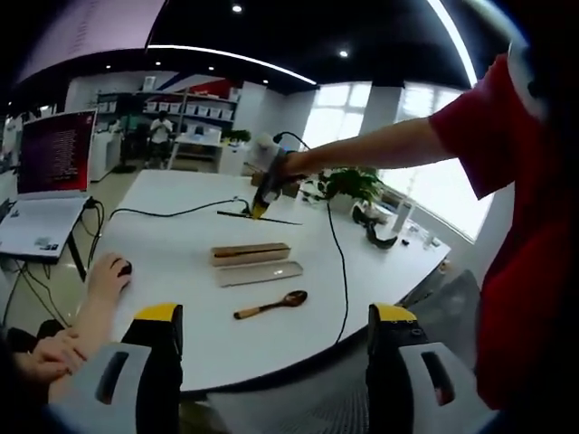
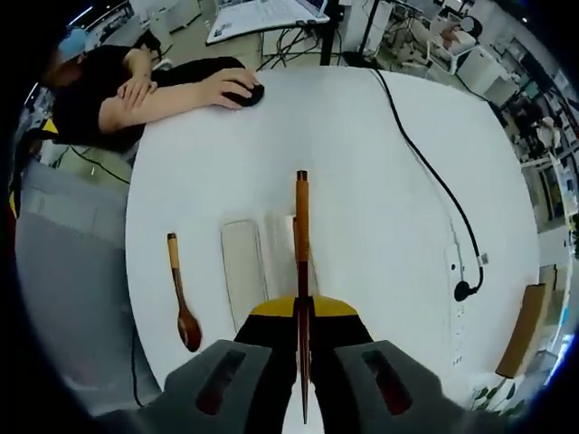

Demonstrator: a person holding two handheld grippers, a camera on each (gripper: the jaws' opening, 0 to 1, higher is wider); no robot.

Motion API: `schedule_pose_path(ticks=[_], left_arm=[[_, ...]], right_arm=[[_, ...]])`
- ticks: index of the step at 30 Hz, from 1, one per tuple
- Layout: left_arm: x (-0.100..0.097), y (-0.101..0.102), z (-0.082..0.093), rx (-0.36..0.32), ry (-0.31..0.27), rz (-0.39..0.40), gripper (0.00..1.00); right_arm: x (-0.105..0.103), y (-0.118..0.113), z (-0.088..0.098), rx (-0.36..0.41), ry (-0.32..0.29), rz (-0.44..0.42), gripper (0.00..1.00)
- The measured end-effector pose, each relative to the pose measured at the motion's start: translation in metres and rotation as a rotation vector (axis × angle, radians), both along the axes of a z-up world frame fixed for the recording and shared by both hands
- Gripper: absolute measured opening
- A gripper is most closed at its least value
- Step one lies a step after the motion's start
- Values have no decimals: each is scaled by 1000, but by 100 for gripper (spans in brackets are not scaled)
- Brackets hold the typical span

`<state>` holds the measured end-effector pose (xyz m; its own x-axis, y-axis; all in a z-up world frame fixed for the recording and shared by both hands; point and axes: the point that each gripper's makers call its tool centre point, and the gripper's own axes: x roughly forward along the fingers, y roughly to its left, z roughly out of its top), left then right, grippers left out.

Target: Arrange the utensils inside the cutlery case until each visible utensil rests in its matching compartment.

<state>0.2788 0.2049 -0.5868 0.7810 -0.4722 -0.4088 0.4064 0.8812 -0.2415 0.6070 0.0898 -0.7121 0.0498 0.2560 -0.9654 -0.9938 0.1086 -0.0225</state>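
While a red-sleeved arm (image 1: pixel 380 149) reaches out level over the white round table (image 1: pixel 181 271), the right gripper (image 2: pixel 301 312) hangs above the table's middle, its yellow-tipped jaws pressed together on a pair of brown chopsticks (image 2: pixel 302 244). In the right gripper view the chopsticks run straight along the jaws, their free end aimed at the far edge, where a seated person's hand (image 2: pixel 222 88) covers a dark mouse (image 2: pixel 246 93). Beneath the chopsticks lies the cutlery case (image 1: pixel 250 253), a long wooden tray with its pale lid (image 1: pixel 260 273) just beside it, both parallel to the near edge in the left gripper view. A wooden spoon (image 1: pixel 271 306) lies apart from the lid, nearer that edge, its bowl toward the right. The left gripper (image 1: pixel 276 330) is held back off the near edge, jaws wide apart and holding nothing. A black cable (image 2: pixel 425 163) snakes across the tabletop. Behind are a laptop (image 1: pixel 45 181), shelving and bright windows.
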Motion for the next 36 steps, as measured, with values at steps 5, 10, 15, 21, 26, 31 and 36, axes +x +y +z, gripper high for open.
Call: schedule_pose_path(ticks=[5,10,15,21,26,31,36], left_arm=[[7,-1,6,-28,-1,26,86],[7,-7,1,2,13,11,86],[10,-7,0,-35,27,28,86],[16,-8,0,-26,25,26,85],[18,-10,-1,3,25,30,85],[12,-10,-3,14,37,28,85],[12,-8,-3,28,33,33,85]], right_arm=[[7,9,-22,21,-33,25,0],[5,12,-39,14,-2,31,0],[1,6,-57,-26,24,33,0],[1,5,-70,-32,27,38,0],[-6,8,-73,-40,26,50,0],[2,2,-85,-73,-7,73,0],[2,-2,-91,-80,-1,66,0]])
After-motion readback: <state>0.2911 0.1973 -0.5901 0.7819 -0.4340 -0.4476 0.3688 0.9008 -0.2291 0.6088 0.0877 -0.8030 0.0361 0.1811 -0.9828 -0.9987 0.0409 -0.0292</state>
